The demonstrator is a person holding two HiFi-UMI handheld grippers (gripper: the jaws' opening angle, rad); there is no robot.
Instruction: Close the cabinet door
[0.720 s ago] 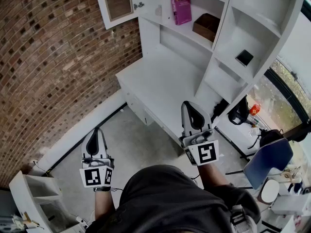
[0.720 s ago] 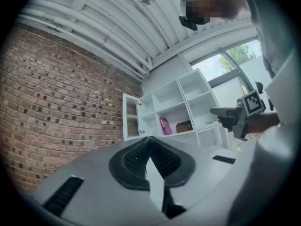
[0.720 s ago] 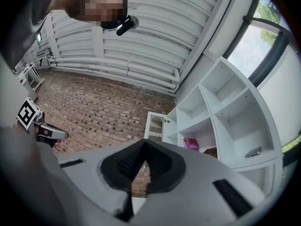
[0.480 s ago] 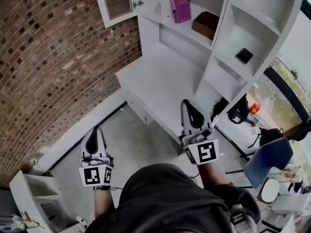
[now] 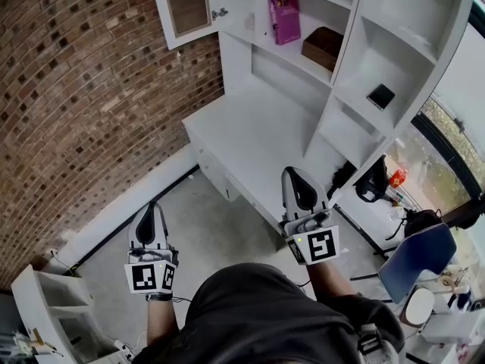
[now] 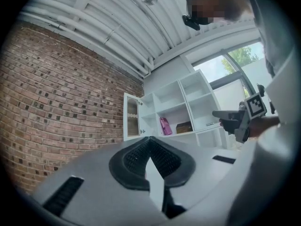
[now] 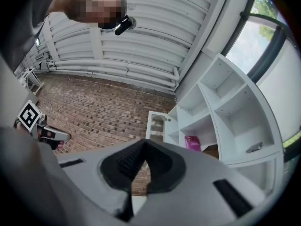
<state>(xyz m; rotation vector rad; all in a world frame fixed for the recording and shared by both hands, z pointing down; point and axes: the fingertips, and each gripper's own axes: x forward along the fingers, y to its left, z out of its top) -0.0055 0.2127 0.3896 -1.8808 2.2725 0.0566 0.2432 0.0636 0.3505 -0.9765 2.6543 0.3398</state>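
Cabinet door (image 5: 187,6) open at 11 o'clock. Left hand-held gripper (image 5: 154,207) and right hand-held gripper (image 5: 297,174) pressed together, empty. Likely light, rigid, glazed: push frame by knob (image 5: 220,11).

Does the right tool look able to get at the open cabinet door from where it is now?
Probably not without stepping closer: the right tool hangs well short of the cabinet door, across the white desk. Nothing stands in between.
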